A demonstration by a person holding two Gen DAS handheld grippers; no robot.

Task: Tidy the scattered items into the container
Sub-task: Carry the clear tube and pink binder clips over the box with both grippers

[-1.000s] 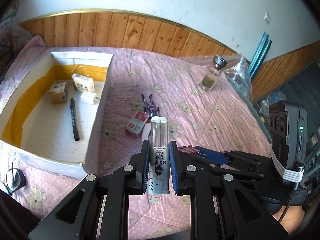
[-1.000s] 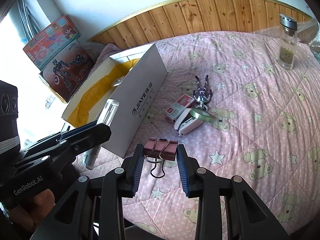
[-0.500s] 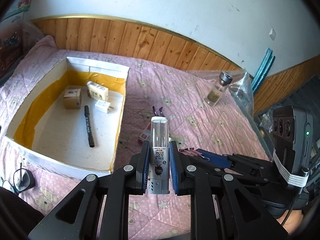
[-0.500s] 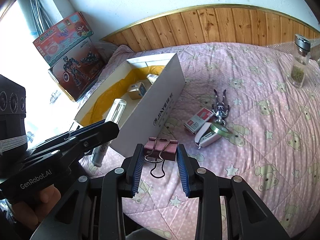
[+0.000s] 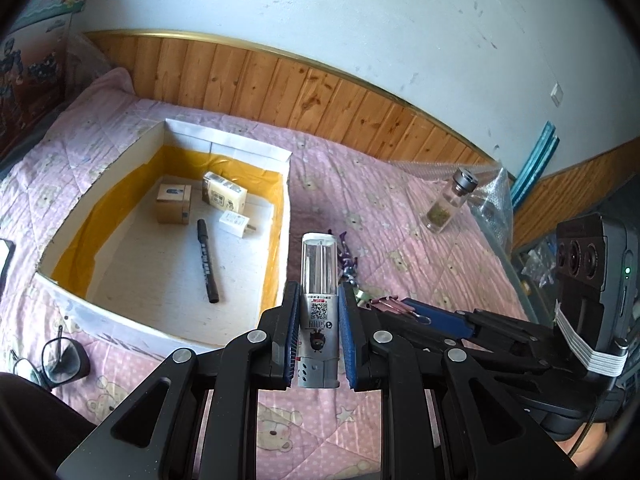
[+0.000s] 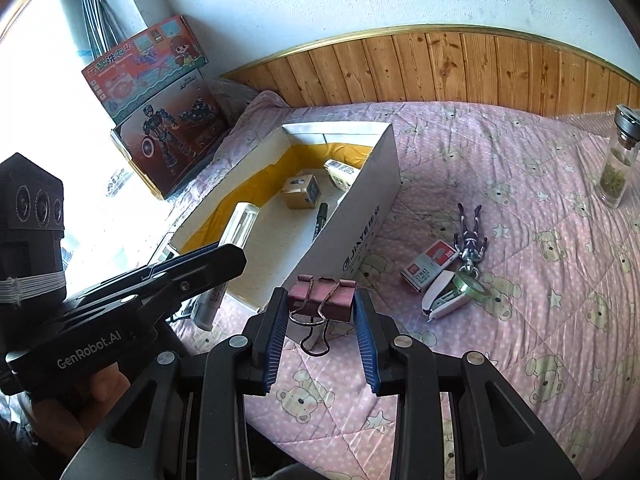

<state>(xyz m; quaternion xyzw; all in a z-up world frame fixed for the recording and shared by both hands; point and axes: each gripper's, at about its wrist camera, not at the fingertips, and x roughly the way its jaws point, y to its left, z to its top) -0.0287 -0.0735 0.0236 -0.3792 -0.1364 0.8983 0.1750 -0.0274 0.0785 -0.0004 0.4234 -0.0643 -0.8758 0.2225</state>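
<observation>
- Pink quilted bedspread (image 6: pixel 520 320) printed with bears and stars covers a bed; wooden panelling and a pale wall stand behind it.
- Nearest in the left wrist view, the left gripper (image 5: pixel 319 336) pinches a lighter (image 5: pixel 319 280) with a clear upper half and a silver lower body; the lighter stands upright between the blue pads, in the air just beside the near right corner of the box.
- Nearest in the right wrist view, the right gripper (image 6: pixel 321 334) clamps a pink binder clip (image 6: pixel 322 295) by its sides, with the wire handles hanging down toward the camera.
- A pair of glasses (image 5: pixel 60 360) lies on the bedspread at the lower left of the left wrist view, beside the box.
- Just beyond the grippers sits an open white cardboard box (image 6: pixel 360 216), the container, lined with yellow tape inside.
- Inside the box lie a black marker (image 5: pixel 208 266), a white charger plug (image 5: pixel 236 224), a brown carton (image 5: pixel 174 203) and a cream carton (image 5: pixel 223 197).
- On the bedspread to the right of the box lie a white stapler (image 6: pixel 444 300) with a roll of clear tape (image 6: pixel 474 283) touching it, a red box of staples (image 6: pixel 430 266) and a small silver figurine (image 6: pixel 472 236).
- Farther away, a glass bottle (image 6: pixel 618 160) with a metal cap stands upright.
- Farthest left, colourful toy boxes (image 6: pixel 160 104) lean near the window.
</observation>
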